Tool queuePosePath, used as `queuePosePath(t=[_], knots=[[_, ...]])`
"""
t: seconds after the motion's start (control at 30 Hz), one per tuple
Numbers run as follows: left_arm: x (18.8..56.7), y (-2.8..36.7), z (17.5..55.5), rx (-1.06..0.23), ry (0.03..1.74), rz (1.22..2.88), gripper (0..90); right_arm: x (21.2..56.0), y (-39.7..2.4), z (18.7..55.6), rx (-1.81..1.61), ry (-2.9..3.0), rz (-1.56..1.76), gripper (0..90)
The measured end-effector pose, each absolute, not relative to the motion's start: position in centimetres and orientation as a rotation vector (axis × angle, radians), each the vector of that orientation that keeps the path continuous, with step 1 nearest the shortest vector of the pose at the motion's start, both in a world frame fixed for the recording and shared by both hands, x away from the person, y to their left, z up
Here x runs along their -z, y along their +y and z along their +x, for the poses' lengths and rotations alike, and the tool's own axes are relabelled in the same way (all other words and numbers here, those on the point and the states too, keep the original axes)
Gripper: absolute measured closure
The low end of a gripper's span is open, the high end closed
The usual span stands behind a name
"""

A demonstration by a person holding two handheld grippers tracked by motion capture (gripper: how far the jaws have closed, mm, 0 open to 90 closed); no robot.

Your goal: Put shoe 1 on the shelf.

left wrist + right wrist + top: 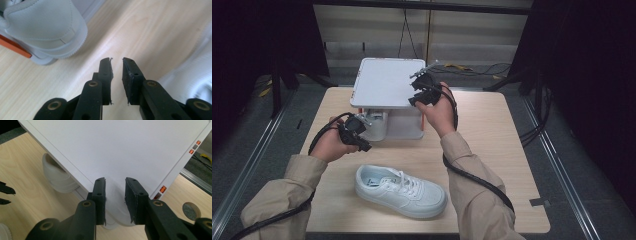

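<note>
A white sneaker [402, 190] lies on its sole at the front of the table, toe to the right; its blurred edge [195, 72] shows in the left gripper view. A second white shoe [378, 126] stands under a white flat-topped rack [384, 82], heel outward [45, 27] [58, 176]. My left gripper [364, 146] [116, 60] hovers over bare wood between the two shoes, jaws slightly apart and holding nothing. My right gripper [414, 95] [115, 180] hangs just above the rack top's [120, 147] front right corner, open and holding nothing.
The wooden table [492, 140] has free surface to the right of the rack. An orange strip [15, 46] sits at the rack's base beside the heel. A round cable hole [191, 211] is set in the tabletop. Cables lie on the floor behind.
</note>
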State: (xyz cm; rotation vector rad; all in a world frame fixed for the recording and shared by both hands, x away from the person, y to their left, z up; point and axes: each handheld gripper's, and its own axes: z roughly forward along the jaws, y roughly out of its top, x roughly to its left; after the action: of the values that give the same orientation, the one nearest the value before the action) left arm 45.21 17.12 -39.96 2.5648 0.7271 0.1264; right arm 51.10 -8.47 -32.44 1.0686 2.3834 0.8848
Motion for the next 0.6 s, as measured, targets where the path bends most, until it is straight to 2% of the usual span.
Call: queuePosePath(t=[0.3, 0.53, 0.6], knots=[[37.2, 16.5, 43.4, -0.063, 0.629, 2.605, 76.6, 30.9, -9.6, 49.9, -0.88, 2.388, 1.082, 66.7], [36.7, 15.5, 42.5, -0.022, 0.558, 2.636, 76.5, 30.8, -9.9, 49.0, -0.869, 2.401, 1.081, 64.6], [36.8, 14.9, 42.0, -0.023, 0.538, 2.644, 74.1, 30.8, -10.0, 48.8, -0.864, 2.407, 1.082, 64.1]])
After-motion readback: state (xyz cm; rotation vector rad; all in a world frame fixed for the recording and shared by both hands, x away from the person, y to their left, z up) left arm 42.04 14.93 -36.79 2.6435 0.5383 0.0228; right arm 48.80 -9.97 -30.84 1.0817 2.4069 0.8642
